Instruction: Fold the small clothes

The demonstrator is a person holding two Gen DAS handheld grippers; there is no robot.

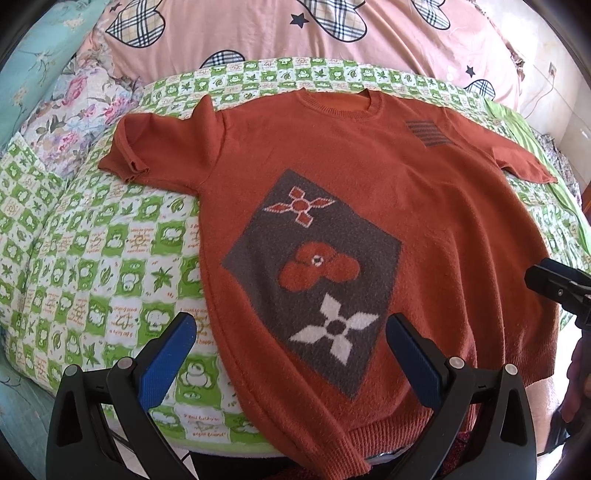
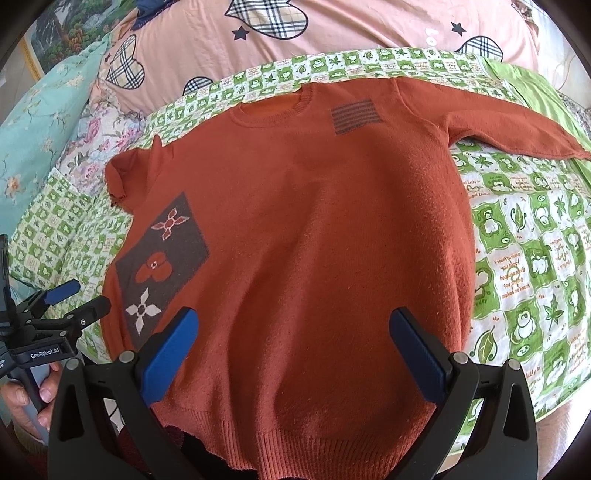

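Observation:
A rust-orange knitted sweater (image 1: 424, 206) lies flat, front up, on the bed, collar far, ribbed hem near me. It has a grey diamond patch with flowers (image 1: 314, 273) and a small grey striped patch near the collar. It also shows in the right wrist view (image 2: 314, 229). My left gripper (image 1: 291, 332) is open and empty, above the sweater's lower left part. My right gripper (image 2: 293, 328) is open and empty, above the sweater's lower middle near the hem. The left gripper appears in the right wrist view (image 2: 70, 306), also open. Both sleeves lie spread out sideways.
The bed has a green-and-white checked quilt (image 1: 92, 258). A pink duvet with plaid hearts (image 1: 258, 33) lies behind the collar. Floral pillows (image 1: 74, 110) sit at the far left. A green striped cloth (image 2: 535, 85) lies at the far right. The bed edge is just below the hem.

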